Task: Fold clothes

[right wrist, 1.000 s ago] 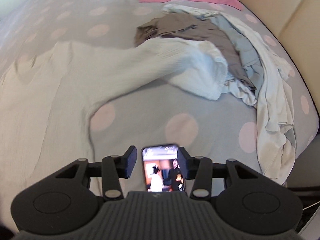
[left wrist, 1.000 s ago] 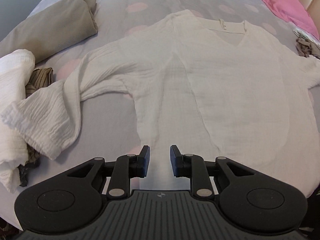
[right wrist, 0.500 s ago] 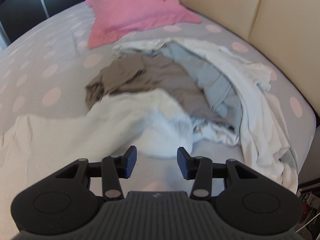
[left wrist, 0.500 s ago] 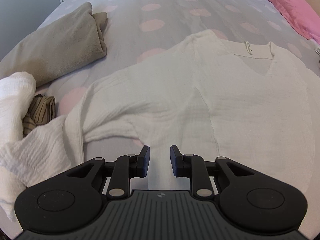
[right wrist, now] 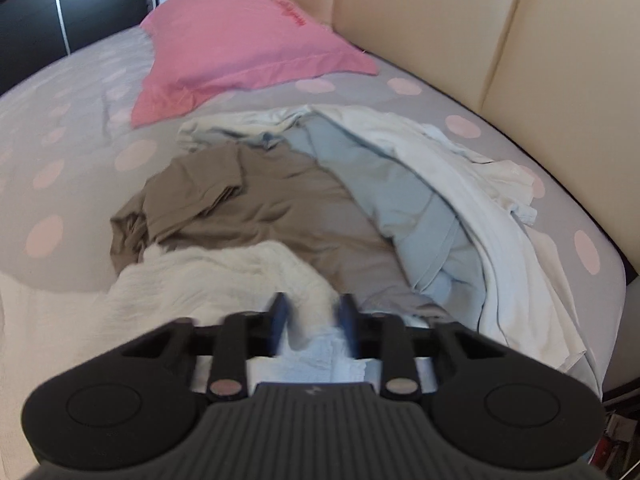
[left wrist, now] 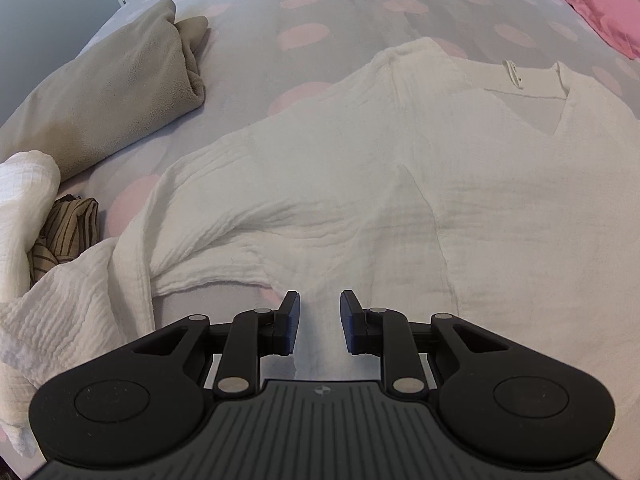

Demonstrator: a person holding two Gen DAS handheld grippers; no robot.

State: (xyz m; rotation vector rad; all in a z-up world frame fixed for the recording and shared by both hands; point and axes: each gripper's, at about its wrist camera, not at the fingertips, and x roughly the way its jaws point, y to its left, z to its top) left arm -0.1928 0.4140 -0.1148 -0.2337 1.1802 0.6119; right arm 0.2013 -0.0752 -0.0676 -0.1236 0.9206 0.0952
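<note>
Left wrist view: at the frame's bottom, the left gripper (left wrist: 319, 322) hangs with jaws partly open and empty over the white blouse (left wrist: 400, 184), spread flat across the spotted bed (left wrist: 320, 4). Right wrist view: the right gripper (right wrist: 314, 326) has jaws closing around the blouse's sleeve (right wrist: 224, 280); beyond lies a heap of clothes (right wrist: 320, 200), then a pink pillow (right wrist: 248, 44).

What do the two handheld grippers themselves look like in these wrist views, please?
Both the left gripper and the right gripper are matte black, with ribbed grey bases, round side discs, silver pivot pins and dark blue finger pads. No cables or sleeves show.
</note>
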